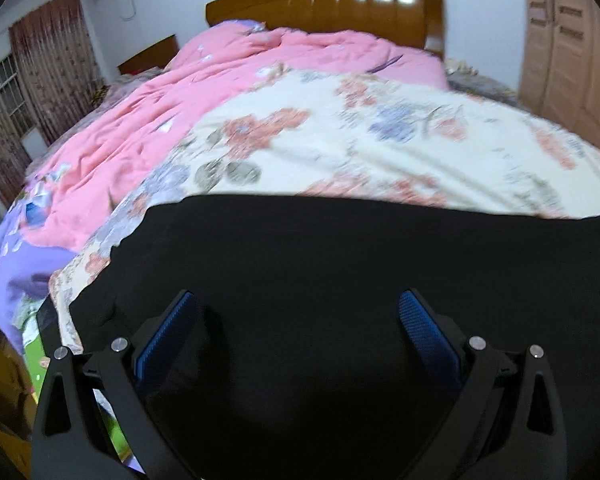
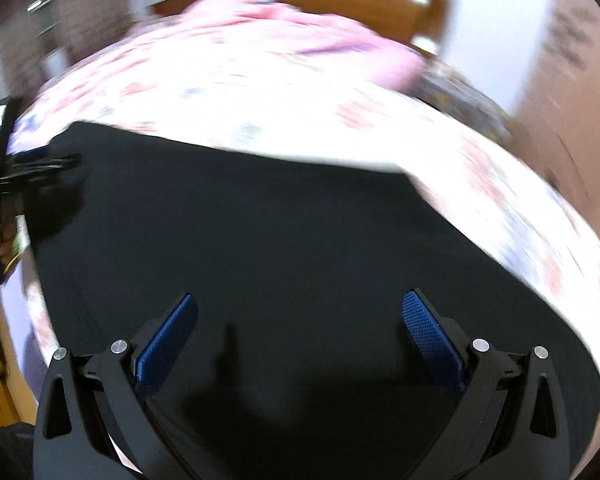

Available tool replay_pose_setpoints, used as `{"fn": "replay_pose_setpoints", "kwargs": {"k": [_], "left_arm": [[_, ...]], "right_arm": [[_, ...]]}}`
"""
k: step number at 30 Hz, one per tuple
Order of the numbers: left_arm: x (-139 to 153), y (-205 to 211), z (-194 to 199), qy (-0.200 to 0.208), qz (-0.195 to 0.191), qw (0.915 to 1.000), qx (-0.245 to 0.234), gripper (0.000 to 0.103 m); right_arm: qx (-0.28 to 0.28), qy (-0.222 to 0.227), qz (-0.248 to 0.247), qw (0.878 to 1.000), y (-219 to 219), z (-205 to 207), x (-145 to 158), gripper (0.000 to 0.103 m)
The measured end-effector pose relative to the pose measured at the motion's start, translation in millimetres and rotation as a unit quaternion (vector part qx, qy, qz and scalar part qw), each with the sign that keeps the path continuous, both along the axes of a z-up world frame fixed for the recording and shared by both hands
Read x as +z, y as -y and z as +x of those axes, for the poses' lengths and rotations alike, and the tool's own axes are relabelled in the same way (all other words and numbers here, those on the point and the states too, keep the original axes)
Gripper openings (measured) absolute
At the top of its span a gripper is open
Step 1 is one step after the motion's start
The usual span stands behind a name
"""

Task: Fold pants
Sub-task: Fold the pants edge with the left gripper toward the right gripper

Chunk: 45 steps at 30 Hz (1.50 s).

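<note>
The black pants are lying spread flat across the near part of the bed, on a cream floral sheet, their matte dark cloth showing almost no folds or seams. In the left wrist view the left claw is hovering over the pants with its jaws standing wide apart and nothing between the ribbed blue pads. The right claw is likewise hanging above the black cloth, jaws spread and gripping nothing; that view is blurring heavily. The far edge of the pants is running as a nearly straight line across the sheet, and in the right wrist view their right edge is slanting toward the bed's near right corner. At the left edge of the right wrist view the other claw's black frame is showing just at the left border of the pants. Beyond the pants, bare floral sheet is lying open, then a rumpled pink quilt heaped toward the glossy wooden headboard. A pale wooden wardrobe is standing past the bed's right side.
</note>
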<state>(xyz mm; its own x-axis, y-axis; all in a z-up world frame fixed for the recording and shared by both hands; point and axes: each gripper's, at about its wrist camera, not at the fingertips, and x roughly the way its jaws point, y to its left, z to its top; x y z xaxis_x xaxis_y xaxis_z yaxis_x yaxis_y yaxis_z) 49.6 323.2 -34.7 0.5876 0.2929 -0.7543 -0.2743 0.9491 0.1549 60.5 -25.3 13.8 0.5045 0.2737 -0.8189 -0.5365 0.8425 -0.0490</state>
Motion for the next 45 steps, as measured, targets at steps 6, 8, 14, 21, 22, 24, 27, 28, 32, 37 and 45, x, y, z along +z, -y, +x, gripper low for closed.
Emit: {"fn": "replay_pose_setpoints", "kwargs": {"k": [6, 8, 14, 21, 22, 24, 27, 28, 32, 37, 45], "left_arm": [[-18.0, -13.1, -0.6, -0.005, -0.024, 0.9997, 0.007, 0.102], [-21.2, -14.9, 1.4, -0.004, -0.03, 0.9995, 0.004, 0.102], [-26.2, -20.5, 1.0, 0.003, -0.047, 0.9989, -0.003, 0.102], [-28.6, -25.6, 1.1, 0.006, -0.067, 0.9978, -0.003, 0.102], [-28.9, -26.2, 0.9, 0.006, -0.069, 0.9976, -0.004, 0.102], [-27.4, -26.8, 1.6, 0.002, -0.072, 0.9974, -0.002, 0.102], [0.2, -15.7, -1.8, 0.014, -0.051, 0.9986, 0.012, 0.1], [14.4, -11.5, -4.0, 0.037, -0.056, 0.9977, 0.0, 0.101], [39.7, 6.1, 30.4, 0.048, -0.09, 0.9935, -0.051, 0.101], [-5.1, 18.6, 78.3, -0.009, -0.065, 0.9963, -0.056, 0.101], [-22.8, -7.3, 79.2, 0.001, -0.132, 0.9906, -0.035, 0.102]], "right_arm": [[0.071, -0.001, -0.015, 0.997, -75.1, 13.7, -9.2, 0.099], [0.069, -0.013, -0.022, 0.997, -82.9, 18.6, -19.5, 0.098], [0.044, -0.042, -0.006, 0.998, -54.9, 11.9, -45.1, 0.099], [0.047, -0.042, 0.007, 0.998, -37.4, 2.5, -50.4, 0.099], [0.047, -0.04, 0.007, 0.998, -38.5, 2.5, -50.9, 0.099], [0.045, -0.038, -0.002, 0.998, -43.7, 1.9, -48.7, 0.099], [0.034, -0.031, -0.001, 0.999, -40.4, -2.3, -36.9, 0.099], [0.027, -0.017, 0.007, 0.999, -33.6, -5.7, -29.9, 0.099], [-0.033, 0.003, 0.0, 0.999, -2.2, 15.5, -21.5, 0.099], [-0.09, -0.024, 0.032, 0.995, 38.4, 67.6, -29.6, 0.099], [-0.09, -0.007, 0.053, 0.995, 60.7, 86.8, -44.0, 0.099]]}}
